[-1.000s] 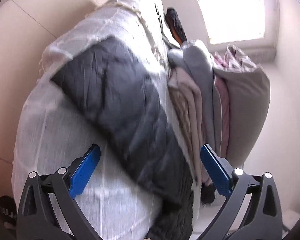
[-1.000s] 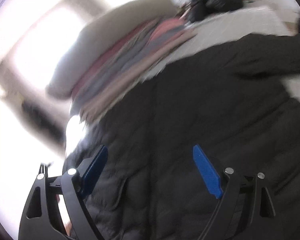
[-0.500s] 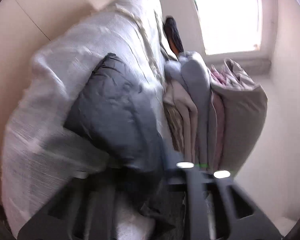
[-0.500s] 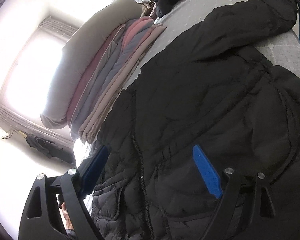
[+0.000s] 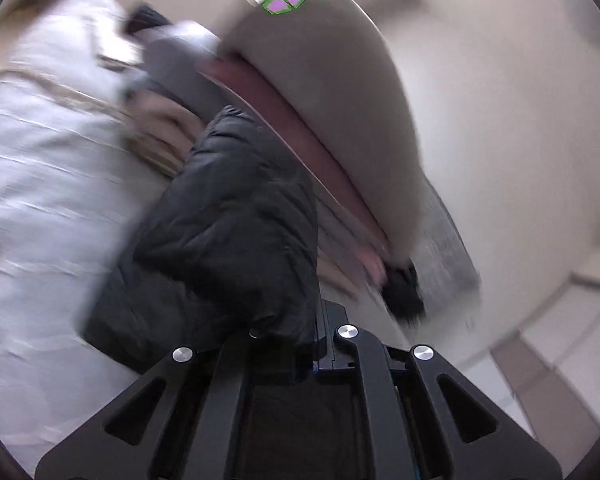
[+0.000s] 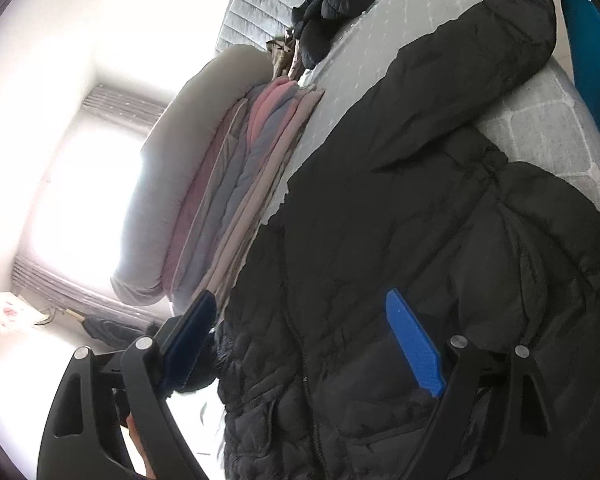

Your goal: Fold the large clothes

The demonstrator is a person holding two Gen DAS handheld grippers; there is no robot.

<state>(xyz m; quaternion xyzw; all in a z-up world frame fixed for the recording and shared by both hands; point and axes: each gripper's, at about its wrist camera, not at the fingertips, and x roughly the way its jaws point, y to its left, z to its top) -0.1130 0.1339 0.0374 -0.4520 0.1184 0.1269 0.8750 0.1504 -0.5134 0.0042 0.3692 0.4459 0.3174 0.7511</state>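
Observation:
A black puffer jacket (image 6: pixel 440 240) lies spread on a grey checked bed cover (image 6: pixel 540 120), one sleeve stretched toward the far edge. My right gripper (image 6: pixel 304 340) is open, its blue fingers (image 6: pixel 414 344) straddling the jacket's zipper front just above the fabric. In the left wrist view my left gripper (image 5: pixel 312 344) is shut on a sleeve of the black jacket (image 5: pixel 228 232) and holds it lifted over the bed cover (image 5: pixel 40 184). That view is blurred by motion.
A stack of folded pink, grey and beige garments (image 6: pixel 236 200) with a grey pillow (image 6: pixel 180 152) lies beside the jacket; the stack also shows in the left wrist view (image 5: pixel 300 128). A second dark jacket (image 6: pixel 332 4) lies at the bed's far end. A bright window (image 6: pixel 84 208) is behind.
My left gripper has closed on the jacket sleeve and swung it across toward the folded stack. My right gripper stayed open and settled over the jacket front.

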